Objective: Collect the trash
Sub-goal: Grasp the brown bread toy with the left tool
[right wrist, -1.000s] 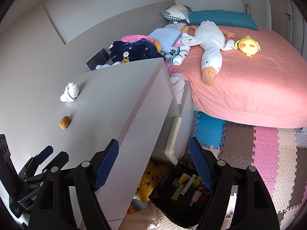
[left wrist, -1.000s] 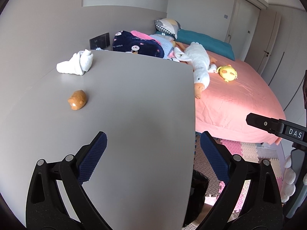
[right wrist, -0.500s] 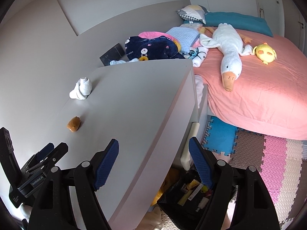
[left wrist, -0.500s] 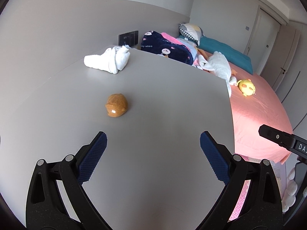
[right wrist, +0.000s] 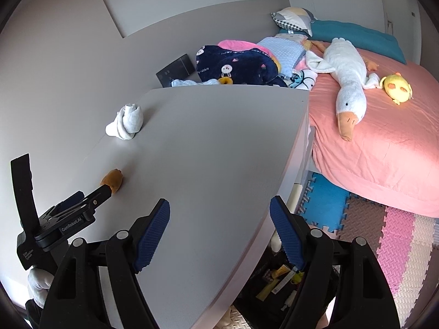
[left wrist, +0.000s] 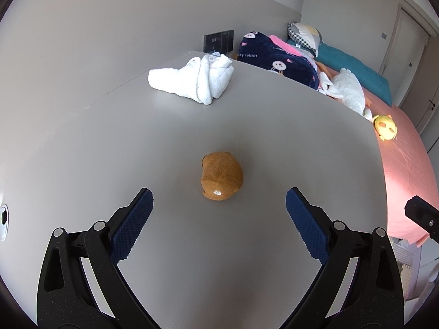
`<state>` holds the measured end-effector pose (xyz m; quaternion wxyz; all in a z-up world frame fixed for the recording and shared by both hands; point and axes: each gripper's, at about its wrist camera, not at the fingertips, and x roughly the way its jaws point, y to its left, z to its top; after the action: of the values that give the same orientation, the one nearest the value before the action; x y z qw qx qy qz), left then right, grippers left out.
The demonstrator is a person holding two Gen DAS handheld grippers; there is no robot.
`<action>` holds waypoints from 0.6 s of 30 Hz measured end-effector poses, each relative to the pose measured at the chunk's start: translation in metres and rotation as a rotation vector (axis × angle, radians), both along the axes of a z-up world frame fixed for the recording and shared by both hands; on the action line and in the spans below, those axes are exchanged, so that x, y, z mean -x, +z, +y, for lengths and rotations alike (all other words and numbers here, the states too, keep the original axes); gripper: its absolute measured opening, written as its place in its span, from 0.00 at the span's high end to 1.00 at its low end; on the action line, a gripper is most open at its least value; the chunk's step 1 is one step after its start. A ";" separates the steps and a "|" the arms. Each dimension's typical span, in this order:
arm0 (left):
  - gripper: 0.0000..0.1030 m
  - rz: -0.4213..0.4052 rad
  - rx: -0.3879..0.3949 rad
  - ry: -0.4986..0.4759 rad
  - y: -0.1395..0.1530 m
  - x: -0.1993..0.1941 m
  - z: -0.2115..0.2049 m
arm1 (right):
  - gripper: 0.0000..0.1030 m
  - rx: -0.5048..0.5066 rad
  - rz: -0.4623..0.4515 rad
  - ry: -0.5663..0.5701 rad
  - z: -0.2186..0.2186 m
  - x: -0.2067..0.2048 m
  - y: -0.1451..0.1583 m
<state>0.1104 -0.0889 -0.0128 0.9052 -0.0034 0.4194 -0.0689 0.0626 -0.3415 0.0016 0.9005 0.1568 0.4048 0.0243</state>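
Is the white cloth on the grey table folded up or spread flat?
Bundled up, not spread flat: the white cloth sits as a rolled, knotted lump with thick folds near the far edge of the grey table.

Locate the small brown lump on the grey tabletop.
Left wrist view: brown lump lies mid-tabletop, just ahead of the open left gripper, nearer than the white cloth.

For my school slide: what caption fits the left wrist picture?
Open left gripper nears a brown lump on the grey tabletop.

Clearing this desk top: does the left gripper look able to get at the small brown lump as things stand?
Probably yes. The left gripper is open, the brown lump lies just ahead between its fingers, and the bare grey desk top around it leaves the way free.
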 end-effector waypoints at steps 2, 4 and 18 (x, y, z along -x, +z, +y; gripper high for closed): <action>0.13 0.015 -0.010 0.003 -0.004 -0.007 0.001 | 0.26 0.003 0.000 0.001 0.003 -0.006 0.000; 0.17 0.030 -0.009 0.004 -0.008 -0.013 0.003 | 0.26 0.004 0.002 0.007 0.007 -0.012 0.000; 0.60 0.041 -0.010 -0.004 -0.016 -0.039 0.020 | 0.26 0.006 0.023 0.051 0.043 -0.060 -0.008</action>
<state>0.1498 -0.0688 -0.0285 0.8961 0.0005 0.4384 -0.0685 0.1230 -0.2985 -0.0066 0.8954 0.1440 0.4189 0.0442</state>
